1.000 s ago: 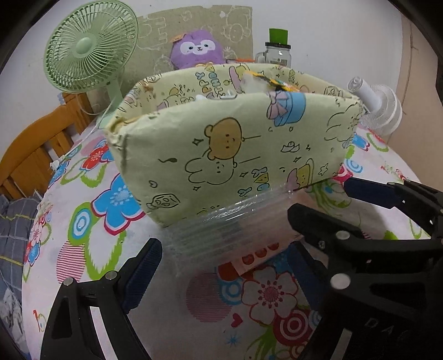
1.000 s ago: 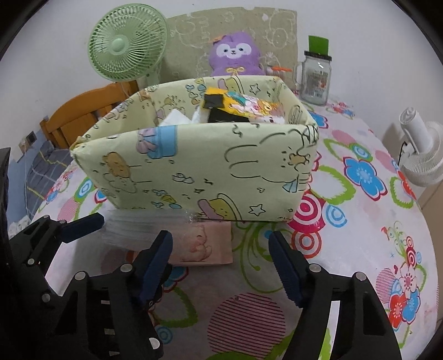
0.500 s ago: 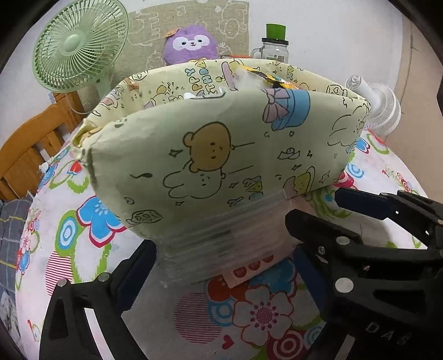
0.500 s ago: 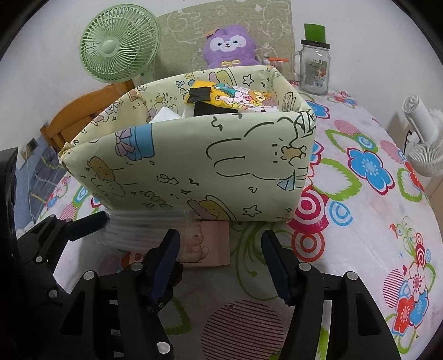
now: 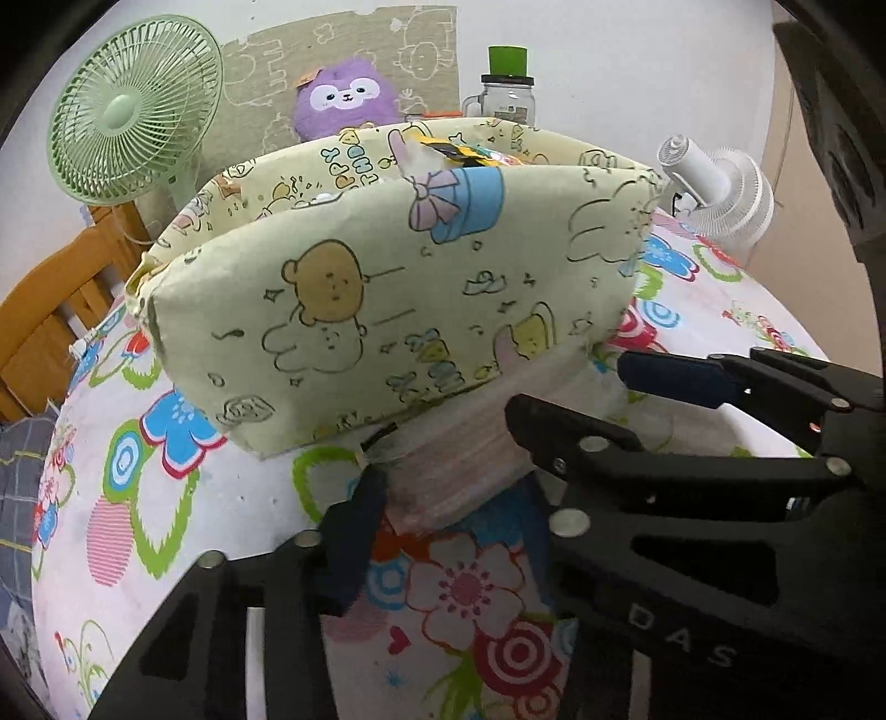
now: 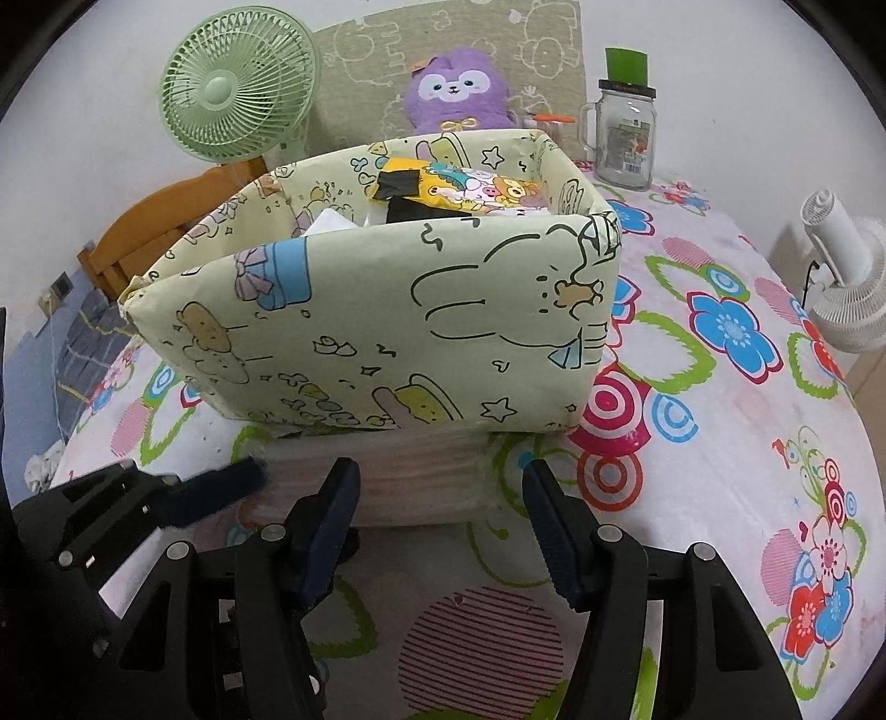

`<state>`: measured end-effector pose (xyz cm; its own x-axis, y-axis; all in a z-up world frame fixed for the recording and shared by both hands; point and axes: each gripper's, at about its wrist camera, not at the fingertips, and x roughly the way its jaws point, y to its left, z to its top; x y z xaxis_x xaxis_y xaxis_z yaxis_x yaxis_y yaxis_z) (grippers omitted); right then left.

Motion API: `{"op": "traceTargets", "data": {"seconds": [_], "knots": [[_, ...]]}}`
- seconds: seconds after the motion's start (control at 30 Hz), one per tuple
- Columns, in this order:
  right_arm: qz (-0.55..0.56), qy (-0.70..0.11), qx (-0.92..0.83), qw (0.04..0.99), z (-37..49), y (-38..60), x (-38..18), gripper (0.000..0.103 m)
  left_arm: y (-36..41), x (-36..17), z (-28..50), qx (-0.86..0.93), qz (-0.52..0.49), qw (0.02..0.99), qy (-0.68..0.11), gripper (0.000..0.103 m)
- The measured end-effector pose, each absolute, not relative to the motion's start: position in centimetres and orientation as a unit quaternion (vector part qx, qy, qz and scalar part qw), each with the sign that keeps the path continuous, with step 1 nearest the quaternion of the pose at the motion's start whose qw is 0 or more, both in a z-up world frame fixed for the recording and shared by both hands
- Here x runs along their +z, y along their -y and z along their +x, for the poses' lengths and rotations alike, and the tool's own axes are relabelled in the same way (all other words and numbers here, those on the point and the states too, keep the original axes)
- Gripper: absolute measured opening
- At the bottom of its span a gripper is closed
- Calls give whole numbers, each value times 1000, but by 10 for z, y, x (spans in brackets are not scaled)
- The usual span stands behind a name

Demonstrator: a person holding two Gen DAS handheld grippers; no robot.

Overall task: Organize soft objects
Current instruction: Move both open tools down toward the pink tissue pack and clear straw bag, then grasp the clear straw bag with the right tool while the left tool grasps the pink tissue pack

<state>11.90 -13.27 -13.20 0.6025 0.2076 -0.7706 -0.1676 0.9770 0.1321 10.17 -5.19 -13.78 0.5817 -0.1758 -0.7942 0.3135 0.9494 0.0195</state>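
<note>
Clear-wrapped pack stack (image 5: 470, 471) lies on bench (image 5: 232, 498) against front of fabric bin (image 5: 387, 288). Left gripper (image 5: 443, 459) jaws closing on stack — squeeze centred, lift level. Right gripper (image 6: 443, 498) jaws spread, straddling stack without contact — steady far end.

A white wall (image 6: 720, 50) rises behind the flower-print table (image 6: 720, 443); an orange wooden chair (image 6: 155, 232) stands beside the table.

Behind the floral tablecloth (image 6: 720, 421) — green fan (image 6: 238, 83), glass mug jar (image 6: 626, 138), white fan (image 6: 847, 277), wooden chair (image 5: 50, 310).
</note>
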Motion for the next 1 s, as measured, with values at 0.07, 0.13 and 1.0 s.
{"op": "traceTargets", "data": {"seconds": [0.07, 0.13, 1.0], "knots": [[22, -433, 107, 895, 116, 132, -132, 65, 52, -137, 96, -139, 76, 886, -436, 39], [21, -432, 108, 895, 114, 131, -132, 65, 52, -136, 91, -141, 77, 886, -436, 37], [52, -442, 86, 891, 84, 156, -128, 90, 76, -135, 52, -203, 58, 872, -441, 33]]}}
